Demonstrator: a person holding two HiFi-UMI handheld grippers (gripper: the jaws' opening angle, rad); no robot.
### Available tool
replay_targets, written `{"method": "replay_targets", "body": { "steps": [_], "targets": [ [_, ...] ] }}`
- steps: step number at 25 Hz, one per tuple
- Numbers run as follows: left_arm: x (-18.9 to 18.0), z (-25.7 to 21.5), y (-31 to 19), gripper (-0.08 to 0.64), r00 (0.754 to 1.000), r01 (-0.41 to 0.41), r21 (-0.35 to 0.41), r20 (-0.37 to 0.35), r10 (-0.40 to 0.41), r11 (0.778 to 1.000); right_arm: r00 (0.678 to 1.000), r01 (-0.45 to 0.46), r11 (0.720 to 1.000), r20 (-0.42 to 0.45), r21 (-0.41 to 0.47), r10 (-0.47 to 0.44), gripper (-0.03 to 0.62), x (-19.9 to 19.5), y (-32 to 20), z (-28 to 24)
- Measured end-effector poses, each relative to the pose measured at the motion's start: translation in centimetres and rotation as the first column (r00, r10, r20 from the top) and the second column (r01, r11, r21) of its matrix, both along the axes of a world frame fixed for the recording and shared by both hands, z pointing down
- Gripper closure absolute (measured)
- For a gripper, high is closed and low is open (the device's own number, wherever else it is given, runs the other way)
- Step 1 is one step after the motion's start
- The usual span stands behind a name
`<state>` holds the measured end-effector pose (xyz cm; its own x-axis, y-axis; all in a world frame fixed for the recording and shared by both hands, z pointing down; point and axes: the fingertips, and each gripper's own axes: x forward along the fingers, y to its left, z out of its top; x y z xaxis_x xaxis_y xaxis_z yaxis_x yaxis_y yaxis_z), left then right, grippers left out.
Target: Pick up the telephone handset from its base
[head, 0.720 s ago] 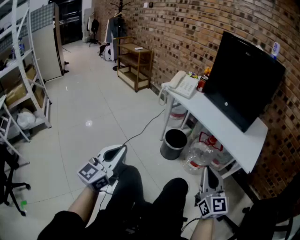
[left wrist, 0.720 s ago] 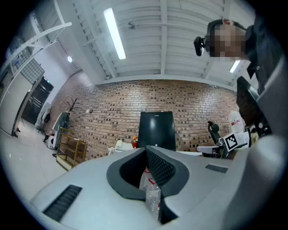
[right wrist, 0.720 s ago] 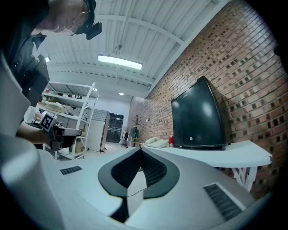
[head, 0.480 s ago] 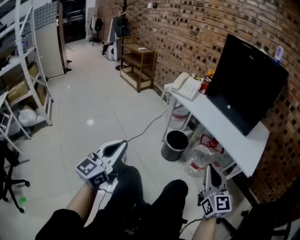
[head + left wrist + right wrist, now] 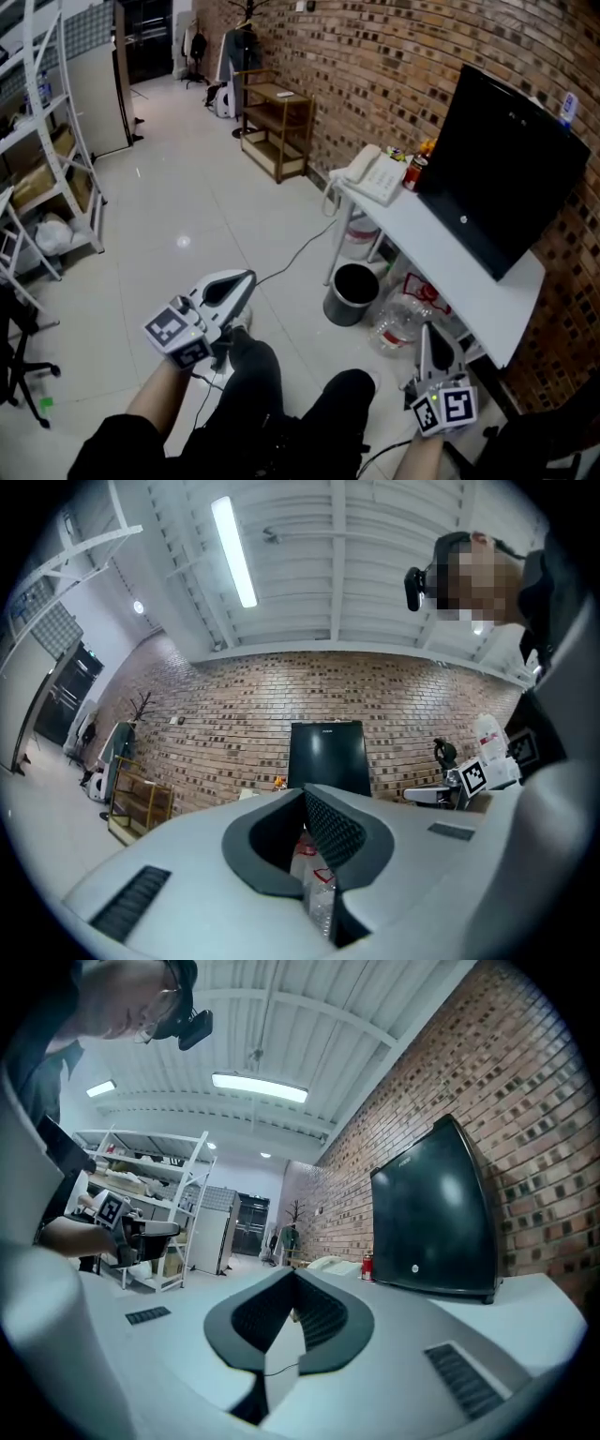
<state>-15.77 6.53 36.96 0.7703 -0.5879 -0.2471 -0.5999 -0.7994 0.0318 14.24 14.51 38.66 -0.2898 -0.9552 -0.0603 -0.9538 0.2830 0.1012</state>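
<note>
**Your left gripper (image 5: 249, 275) and right gripper (image 5: 427, 330) have drifted slightly apart; handset (image 5: 361, 161) on base (image 5: 384, 178)**

You hold both low in front of you, each with its fingers (image 5: 333, 832) pressed together on nothing. The handset lies on the base at the far end of the white worktop (image 5: 441, 248), well apart from either gripper.

- We record a left gripper (image 5: 247, 276) and a right gripper (image 5: 427, 330), both with pale grey-white moulded shells.
- Each carries a cube with black-and-white square markers: left cube (image 5: 178, 334), right cube (image 5: 448, 409).
- The inner pads (image 5: 333, 829) are dark grey and cross-hatched.
- Dark ribbed slots (image 5: 131, 902) mark the shells.
- We note black trousers (image 5: 272, 394), a black short sleeve (image 5: 117, 448) and a black head-mounted camera (image 5: 424, 574).
</note>
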Motion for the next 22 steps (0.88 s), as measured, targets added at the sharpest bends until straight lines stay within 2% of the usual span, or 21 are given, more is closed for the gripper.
{"method": "replay_targets", "body": {
  "steps": [6,12,22],
  "targets": [
    [2.8,-0.6,-4.5,0.557,1.000,-0.019,-0.004,-0.009,0.019,1.000,1.000,0.000,1.000,-0.007,-0.006,0.000,0.583,0.9,-4.7,0.1],
    [4.8,-0.9,-7.8,0.557,0.998,-0.059,-0.024,-0.004,0.059,0.998,0.998,0.012,1.000,0.059,0.009,-0.013,0.583,1.4,-8.1,-0.4],
    [5.5,0.6,-15.3,0.557,0.999,-0.047,-0.050,0.002,0.047,0.998,0.999,0.003,1.000,0.041,-0.006,-0.003,0.583,2.6,-15.4,0.4]
  ]
}}
